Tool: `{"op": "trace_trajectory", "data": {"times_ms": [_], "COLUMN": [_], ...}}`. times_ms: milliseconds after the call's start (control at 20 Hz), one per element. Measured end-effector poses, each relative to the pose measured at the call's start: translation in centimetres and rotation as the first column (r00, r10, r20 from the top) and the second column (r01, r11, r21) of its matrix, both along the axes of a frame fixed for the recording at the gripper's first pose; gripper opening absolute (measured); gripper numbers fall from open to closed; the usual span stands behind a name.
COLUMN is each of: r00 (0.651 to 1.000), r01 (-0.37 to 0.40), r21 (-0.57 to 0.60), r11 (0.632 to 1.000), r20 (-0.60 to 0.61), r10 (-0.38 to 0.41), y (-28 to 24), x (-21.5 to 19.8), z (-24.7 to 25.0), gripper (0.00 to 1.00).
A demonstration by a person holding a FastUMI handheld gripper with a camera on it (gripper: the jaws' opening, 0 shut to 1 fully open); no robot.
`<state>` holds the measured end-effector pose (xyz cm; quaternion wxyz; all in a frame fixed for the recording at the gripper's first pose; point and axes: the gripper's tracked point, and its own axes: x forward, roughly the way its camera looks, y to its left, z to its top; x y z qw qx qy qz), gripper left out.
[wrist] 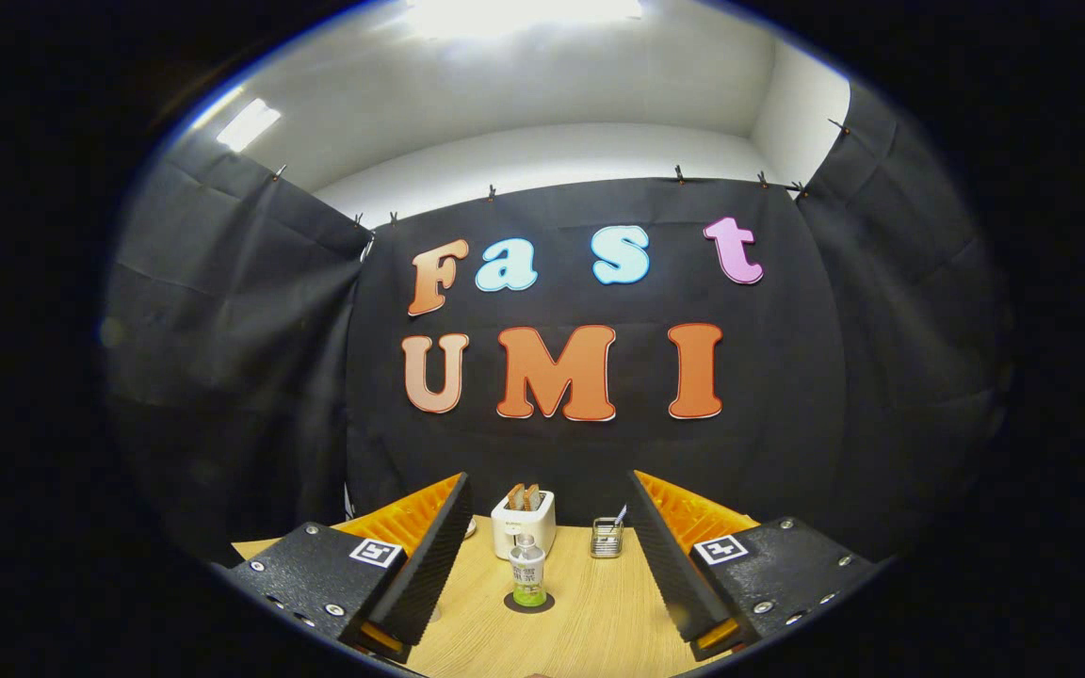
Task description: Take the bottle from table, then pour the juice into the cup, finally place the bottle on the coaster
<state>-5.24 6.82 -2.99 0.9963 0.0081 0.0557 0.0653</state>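
Gripper (542, 574) fingers are wide apart, holding nothing. The small clear plastic bottle with green juice and a pale label (527, 571) stands upright on the round dark coaster (529, 603) on the light wood table (599, 631), between the fingers and a little ahead of them. Behind the bottle is a white toaster with two bread slices (523, 523); to the right of the toaster is a small wire-mesh holder (607, 539). Can't make out the cup.

My read: the bottle is on the coaster, so either the task is done or the grasp hasn't begun. If grasping, keep it centred, go in level, close on the label band and don't tip it into the toaster.
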Motion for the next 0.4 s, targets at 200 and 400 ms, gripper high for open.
{"op": "trace_trajectory", "data": {"times_ms": [200,400], "r00": [0.999,0.998], "r01": [-0.023,-0.001], "r21": [-0.038,-0.077], "r11": [0.999,0.997], "r20": [0.024,0.064], "r10": [0.024,0.006], "y": [0.9,0.6], "x": [1.1,3.0], "z": [0.2,0.9], "gripper": [0.97,0.97]}}
